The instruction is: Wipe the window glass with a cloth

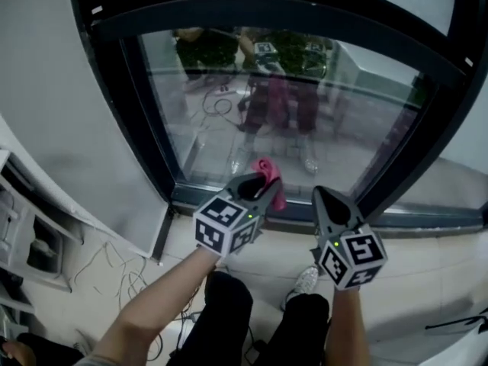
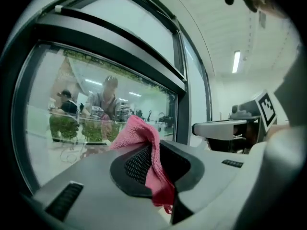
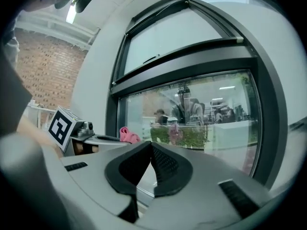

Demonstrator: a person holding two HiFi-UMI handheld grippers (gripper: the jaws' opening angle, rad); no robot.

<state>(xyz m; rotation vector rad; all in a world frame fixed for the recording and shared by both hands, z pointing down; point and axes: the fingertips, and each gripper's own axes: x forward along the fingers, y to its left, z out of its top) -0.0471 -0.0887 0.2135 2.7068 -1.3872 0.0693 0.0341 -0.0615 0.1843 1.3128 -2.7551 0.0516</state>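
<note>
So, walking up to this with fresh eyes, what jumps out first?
The small pink terry cloth is the one bright spot, pinched in the left tongs low in front of the big black-framed window pane. Next come the right tongs beside it, closed on nothing. The dim reflection of the person shows in the glass above.

Pale floor [image 1: 435, 264]; white cables [image 1: 114, 274] lying at left.
</note>
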